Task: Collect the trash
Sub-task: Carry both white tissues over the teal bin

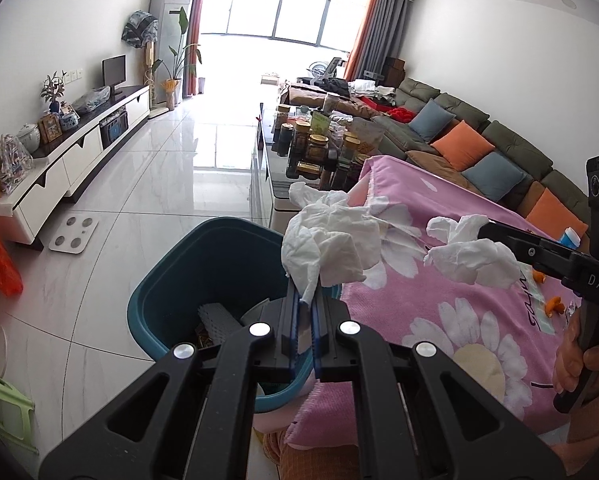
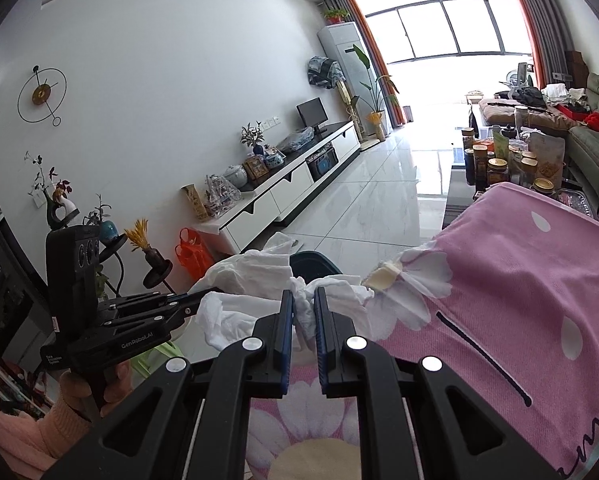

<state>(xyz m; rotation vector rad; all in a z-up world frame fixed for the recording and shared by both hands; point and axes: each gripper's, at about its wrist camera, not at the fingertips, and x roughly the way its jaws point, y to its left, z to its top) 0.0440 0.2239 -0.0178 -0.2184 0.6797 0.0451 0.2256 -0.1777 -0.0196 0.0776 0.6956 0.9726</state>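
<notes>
Two tissue wads (image 1: 331, 240) (crumpled) pinched between tongs (image 1: 306, 300)

Left tool (image 1: 306, 300) clamped on crumpled tissue (image 1: 327, 246) (white) above teal bin (image 1: 171, 280), beside pink blanket (image 1: 459, 320).

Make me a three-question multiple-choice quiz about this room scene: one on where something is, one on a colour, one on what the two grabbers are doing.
1. Where is the trash bin?
A. on the floor beside the pink blanket
B. on the sofa
C. on the TV cabinet

2. What colour is the bin?
A. red
B. teal
C. white

3. What are the two grippers doing?
A. both open and empty
B. only one holds something
C. each clamped on a crumpled white tissue

Answers:
1 A, the bin stands on the tiles at the blanket's edge.
2 B, its wall is dark blue-green.
3 C, the left gripper pinches one tissue, and the right gripper pinches another.
</notes>
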